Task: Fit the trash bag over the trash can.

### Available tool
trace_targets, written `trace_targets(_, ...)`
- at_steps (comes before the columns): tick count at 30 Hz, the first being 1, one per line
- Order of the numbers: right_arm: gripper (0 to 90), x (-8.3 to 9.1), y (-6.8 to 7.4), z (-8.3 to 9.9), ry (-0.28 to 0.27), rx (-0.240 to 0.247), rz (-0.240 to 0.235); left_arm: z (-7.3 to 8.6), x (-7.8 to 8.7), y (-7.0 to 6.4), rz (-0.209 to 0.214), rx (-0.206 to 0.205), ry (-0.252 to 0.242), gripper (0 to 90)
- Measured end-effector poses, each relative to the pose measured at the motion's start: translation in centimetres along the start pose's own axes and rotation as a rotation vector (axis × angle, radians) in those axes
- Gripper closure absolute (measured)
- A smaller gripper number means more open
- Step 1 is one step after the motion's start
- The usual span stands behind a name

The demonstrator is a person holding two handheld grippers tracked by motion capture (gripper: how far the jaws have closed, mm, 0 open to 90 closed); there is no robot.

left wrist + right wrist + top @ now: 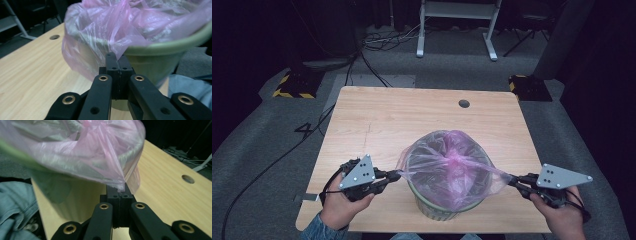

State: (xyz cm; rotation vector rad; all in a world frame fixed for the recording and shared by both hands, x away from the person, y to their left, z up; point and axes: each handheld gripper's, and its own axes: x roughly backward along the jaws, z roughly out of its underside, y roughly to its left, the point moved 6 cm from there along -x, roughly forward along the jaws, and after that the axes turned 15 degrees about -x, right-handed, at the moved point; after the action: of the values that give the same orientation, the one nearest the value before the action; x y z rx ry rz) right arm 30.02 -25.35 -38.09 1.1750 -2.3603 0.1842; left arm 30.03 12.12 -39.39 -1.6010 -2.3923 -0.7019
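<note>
Standing near the table's (377, 115) front edge, the green bin (437, 207) wears a pink bag (447, 167); left gripper (394, 176) and right gripper (510, 180) each pinch its opposite edges, jaws closed

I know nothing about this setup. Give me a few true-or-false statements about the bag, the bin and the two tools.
1. The left gripper is shut on the pink bag. True.
2. The right gripper hangs open, away from the bag. False: it pinches the bag's edge.
3. The bag sits in a green bin. True.
4. The bin stands on the floor. False: it stands on the wooden table.
5. The bag is stretched between the two grippers. True.
</note>
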Motion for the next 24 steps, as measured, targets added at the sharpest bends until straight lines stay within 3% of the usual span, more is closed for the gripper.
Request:
trace_targets(11, 90.0, 0.1, 1.7, 4.0, 0.053, -0.02, -0.061, 1.8, -0.2, -2.0, 0.089, -0.003, 0.014, 90.0)
trace_targets(17, 90.0, -1.4, 1.9, 6.1, 0.094, -0.048, -0.1, 2.8, -0.9, -2.7, 0.109, 0.007, 0.025, 90.0)
trace_targets(20, 90.0, -2.5, 2.3, 6.8, 0.136, -0.031, -0.105, 3.4, -1.6, -3.2, 0.129, -0.007, 0.054, 90.0)
trace_targets(24, 90.0, -3.7, 2.4, 7.7, 0.184, -0.019, -0.106, 4.6, -2.3, -3.3, 0.139, 0.015, 0.083, 90.0)
